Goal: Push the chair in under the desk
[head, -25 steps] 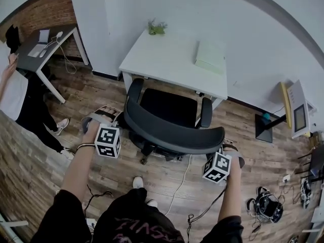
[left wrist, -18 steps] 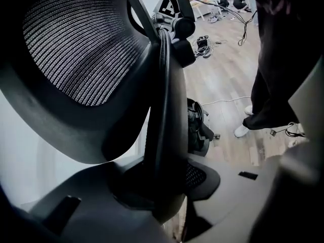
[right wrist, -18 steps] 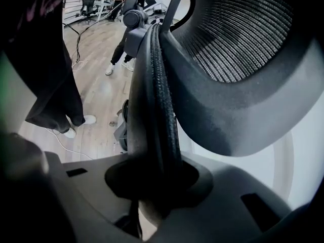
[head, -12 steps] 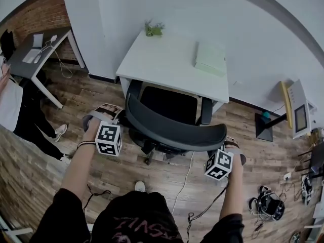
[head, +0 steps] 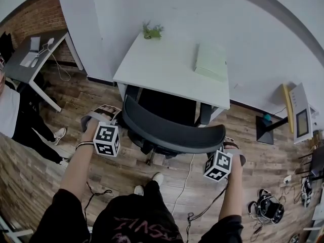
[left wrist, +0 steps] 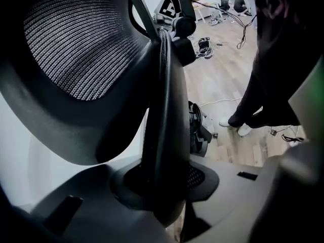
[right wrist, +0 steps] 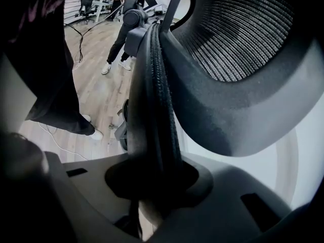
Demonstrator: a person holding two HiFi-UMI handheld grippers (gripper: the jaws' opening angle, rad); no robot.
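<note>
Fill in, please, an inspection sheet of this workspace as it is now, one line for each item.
Surface: white rectangular desk, top mostly bare.
Job's things: black mesh office chair, seat partly under the desk, backrest outside.
Clutter: small green plant and pale green flat box on the desk.
Grippers: left gripper and right gripper each clamp one side edge of the backrest; the left fingers have just been closing on it.
Cables: white cable on the floor behind the chair; black cable bundle at the right.
Surroundings: wooden plank floor, white wall, dark second desk, a person standing at the left.
</note>
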